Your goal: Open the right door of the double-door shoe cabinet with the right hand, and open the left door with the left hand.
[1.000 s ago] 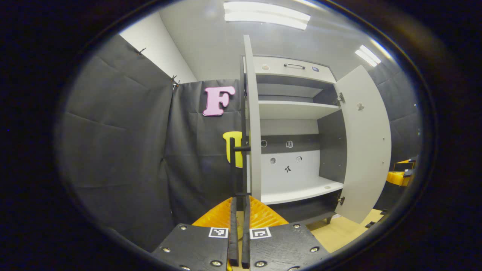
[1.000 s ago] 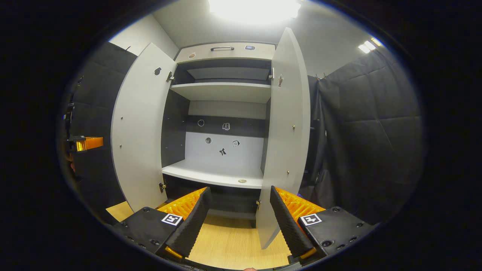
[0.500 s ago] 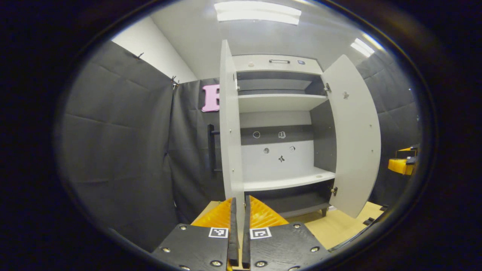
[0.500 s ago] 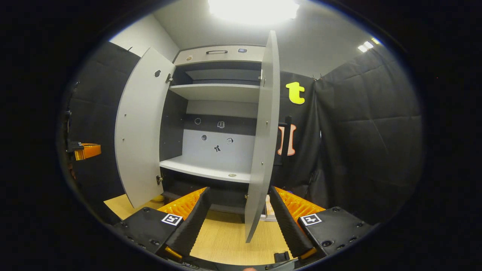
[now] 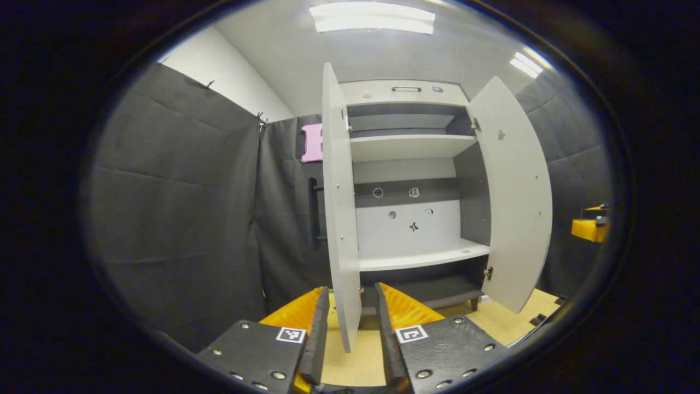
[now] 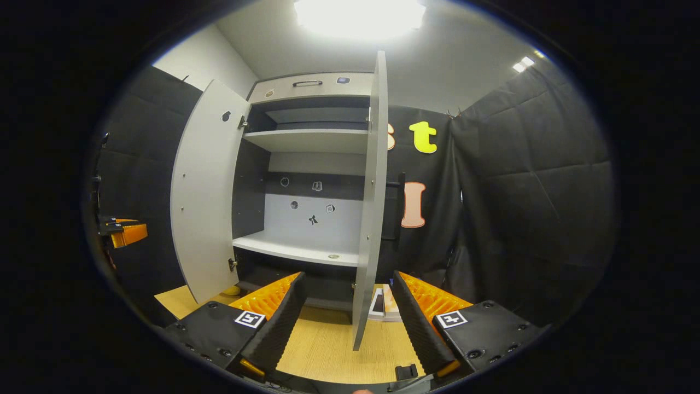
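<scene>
Shoe cabinet [image 5: 407, 257] at booth wall, both doors swung wide.

Left door [image 5: 339, 219] seen edge-on; left gripper [image 5: 350, 334] part open, jaws straddling door's lower edge, apparently not pressing.

Right door [image 6: 369, 219] likewise edge-on; right gripper [image 6: 347, 317] wide open, holding nothing.

Handling, judged: rigid flat panels on hinges [image 5: 486, 272], light swing, smooth faces slippery for pinch. Best hold: black bar handle [image 5: 313, 209] on outer face; free edge second choice.

Task looks essentially done.
</scene>
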{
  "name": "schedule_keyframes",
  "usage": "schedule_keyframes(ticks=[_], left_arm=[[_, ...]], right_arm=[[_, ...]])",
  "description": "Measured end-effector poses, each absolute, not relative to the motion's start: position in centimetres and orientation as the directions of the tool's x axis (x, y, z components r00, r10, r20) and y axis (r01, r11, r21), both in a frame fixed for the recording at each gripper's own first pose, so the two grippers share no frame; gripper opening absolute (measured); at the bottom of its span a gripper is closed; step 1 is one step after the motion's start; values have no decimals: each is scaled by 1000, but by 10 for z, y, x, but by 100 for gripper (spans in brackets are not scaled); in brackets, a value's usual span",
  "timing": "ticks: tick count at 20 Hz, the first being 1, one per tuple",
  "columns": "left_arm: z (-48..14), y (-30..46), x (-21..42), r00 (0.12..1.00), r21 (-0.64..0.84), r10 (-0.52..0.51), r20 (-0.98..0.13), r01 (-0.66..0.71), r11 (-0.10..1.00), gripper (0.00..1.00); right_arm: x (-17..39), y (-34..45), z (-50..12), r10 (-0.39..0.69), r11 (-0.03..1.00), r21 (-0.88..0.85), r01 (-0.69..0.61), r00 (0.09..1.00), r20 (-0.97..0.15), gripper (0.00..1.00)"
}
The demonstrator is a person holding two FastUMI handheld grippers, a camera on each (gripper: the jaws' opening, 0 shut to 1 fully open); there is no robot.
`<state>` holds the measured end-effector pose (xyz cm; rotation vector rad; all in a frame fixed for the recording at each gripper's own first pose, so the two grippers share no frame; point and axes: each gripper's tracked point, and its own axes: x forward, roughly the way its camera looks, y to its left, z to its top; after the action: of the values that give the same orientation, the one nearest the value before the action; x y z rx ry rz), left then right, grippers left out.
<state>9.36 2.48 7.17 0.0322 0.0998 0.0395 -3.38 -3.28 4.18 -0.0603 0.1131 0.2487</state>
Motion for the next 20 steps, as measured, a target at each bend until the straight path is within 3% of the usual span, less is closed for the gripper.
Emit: schedule_keyframes(ticks=[2, 5, 20], left_arm=[[72, 25, 95, 995, 46, 38, -93, -34, 998, 47], [73, 23, 95, 995, 45, 27, -91, -23, 999, 84], [73, 31, 101, 994, 21, 72, -76, -71, 997, 86]], right_arm=[[-34, -34, 43, 241, 968, -43, -247, 964, -115, 98], [-33, -34, 44, 239, 969, -43, -245, 965, -112, 97], [-29, -34, 53, 231, 972, -34, -234, 969, -85, 97]])
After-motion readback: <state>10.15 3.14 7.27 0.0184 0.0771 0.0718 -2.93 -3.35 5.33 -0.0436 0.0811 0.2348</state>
